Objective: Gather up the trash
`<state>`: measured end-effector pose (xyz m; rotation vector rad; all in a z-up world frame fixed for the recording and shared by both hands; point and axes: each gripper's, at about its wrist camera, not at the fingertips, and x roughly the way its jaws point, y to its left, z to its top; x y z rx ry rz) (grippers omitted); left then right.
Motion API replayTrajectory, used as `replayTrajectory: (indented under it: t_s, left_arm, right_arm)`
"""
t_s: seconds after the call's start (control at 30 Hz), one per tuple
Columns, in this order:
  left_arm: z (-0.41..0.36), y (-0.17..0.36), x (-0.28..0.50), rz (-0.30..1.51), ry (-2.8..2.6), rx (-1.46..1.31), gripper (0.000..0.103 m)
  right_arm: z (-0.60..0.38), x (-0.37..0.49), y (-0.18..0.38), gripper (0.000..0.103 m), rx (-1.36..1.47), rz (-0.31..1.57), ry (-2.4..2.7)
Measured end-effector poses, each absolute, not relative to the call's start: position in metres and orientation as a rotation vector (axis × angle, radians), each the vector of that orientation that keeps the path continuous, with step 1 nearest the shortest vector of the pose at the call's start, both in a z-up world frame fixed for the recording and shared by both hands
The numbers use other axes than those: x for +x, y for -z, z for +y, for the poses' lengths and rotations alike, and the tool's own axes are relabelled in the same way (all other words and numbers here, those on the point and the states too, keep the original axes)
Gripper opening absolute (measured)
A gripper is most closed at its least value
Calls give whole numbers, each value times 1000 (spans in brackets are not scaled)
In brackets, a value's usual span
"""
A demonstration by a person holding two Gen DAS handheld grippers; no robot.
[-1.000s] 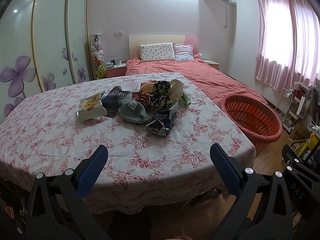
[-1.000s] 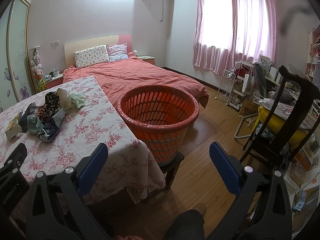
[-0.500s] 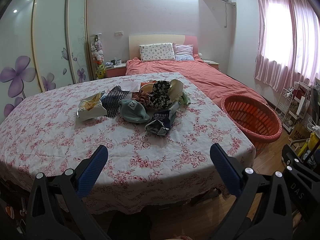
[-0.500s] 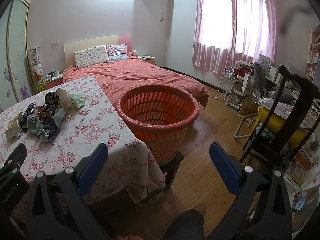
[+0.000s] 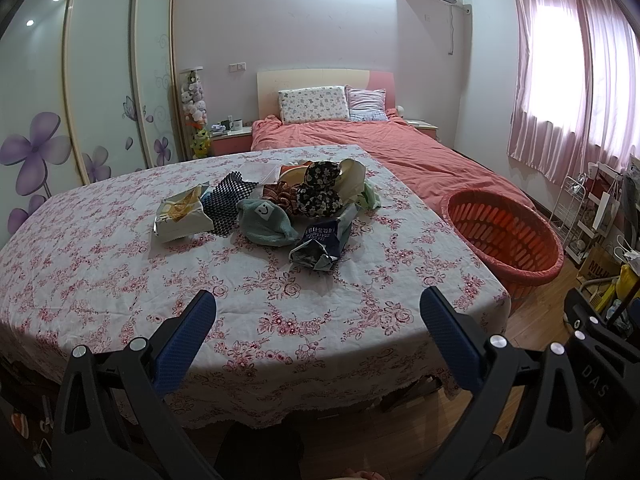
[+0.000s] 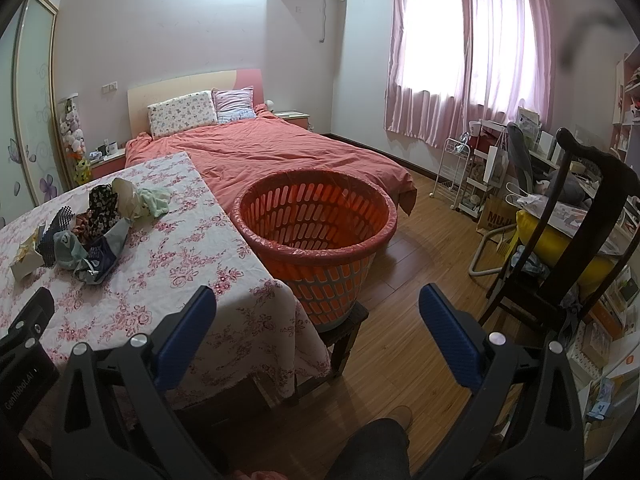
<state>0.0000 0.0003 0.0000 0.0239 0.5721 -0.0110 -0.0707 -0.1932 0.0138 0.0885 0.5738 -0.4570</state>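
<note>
Both grippers gape wide and empty: the left gripper point(image 5: 318, 312) faces a heap of crumpled wrappers and cloth scraps point(image 5: 280, 208) mid-table on the floral tablecloth point(image 5: 100, 280); the right gripper point(image 6: 318, 312) faces the round orange slotted plastic basket point(image 6: 316, 216) beside the table

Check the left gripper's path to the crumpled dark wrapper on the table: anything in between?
Nothing visible. Only bare floral tablecloth lies between the open left gripper and the crumpled dark wrapper, the nearest item of the pile. The orange basket stands off the table's right edge.
</note>
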Motion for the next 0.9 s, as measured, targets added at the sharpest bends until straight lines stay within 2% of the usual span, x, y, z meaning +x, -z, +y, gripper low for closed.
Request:
replayTrajectory:
  t_s: [0.67, 0.9]
  left_arm:
    - [3, -1, 4, 572, 0, 19, 101]
    - [41, 0, 27, 585, -43, -32, 101]
  right_arm:
    - [-188, -62, -16, 99, 85, 573, 442]
    - [-171, -33, -17, 99, 87, 574, 368]
